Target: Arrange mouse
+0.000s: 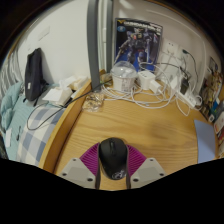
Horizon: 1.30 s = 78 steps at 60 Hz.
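A black computer mouse (112, 156) sits between my two fingers, its nose pointing away from me over the wooden desk (150, 125). Both magenta pads (92, 155) press against its sides, so my gripper (112, 168) is shut on the mouse. Whether the mouse rests on the desk or hangs just above it I cannot tell.
Beyond the mouse the far edge of the desk is cluttered: a clear plastic container (123, 76), white cables and adapters (160, 92), a poster (138, 45) against the wall. A black bag (35, 72) lies on the bed to the left. Bare wood lies ahead of the fingers.
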Tool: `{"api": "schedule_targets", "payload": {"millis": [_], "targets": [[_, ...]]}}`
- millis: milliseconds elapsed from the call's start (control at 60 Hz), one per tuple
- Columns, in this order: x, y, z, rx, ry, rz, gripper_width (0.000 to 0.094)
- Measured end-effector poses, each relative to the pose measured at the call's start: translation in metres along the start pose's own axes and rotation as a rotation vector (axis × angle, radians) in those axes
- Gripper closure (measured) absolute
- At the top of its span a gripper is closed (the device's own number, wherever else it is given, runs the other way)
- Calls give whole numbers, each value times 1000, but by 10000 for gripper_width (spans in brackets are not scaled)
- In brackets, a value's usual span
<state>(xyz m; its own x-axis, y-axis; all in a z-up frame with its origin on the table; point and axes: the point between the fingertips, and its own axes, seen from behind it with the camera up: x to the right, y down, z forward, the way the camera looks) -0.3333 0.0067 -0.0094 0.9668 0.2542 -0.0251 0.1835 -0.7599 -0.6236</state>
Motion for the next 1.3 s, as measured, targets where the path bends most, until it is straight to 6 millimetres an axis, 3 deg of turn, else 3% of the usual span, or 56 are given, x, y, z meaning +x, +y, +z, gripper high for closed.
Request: {"api": "schedule_targets", "payload": {"millis": [200, 317, 417, 550, 667, 750, 833, 950, 1050, 1133, 1300], "targets": [[6, -5, -2, -20, -21, 23, 646], [36, -50, -33, 67, -10, 74, 645], [94, -107, -78, 165, 50, 92, 643], [190, -172, -141, 291, 139, 120, 646], [286, -188, -175, 339, 220, 149, 644], [346, -175, -177, 324, 254, 170, 645], [399, -142, -164, 258, 289, 170, 647], [446, -91, -129, 166, 287, 222, 646], [466, -48, -93, 87, 270, 246, 646], [469, -19, -67, 33, 240, 259, 646], [463, 16, -27, -20, 190, 240, 644]]}}
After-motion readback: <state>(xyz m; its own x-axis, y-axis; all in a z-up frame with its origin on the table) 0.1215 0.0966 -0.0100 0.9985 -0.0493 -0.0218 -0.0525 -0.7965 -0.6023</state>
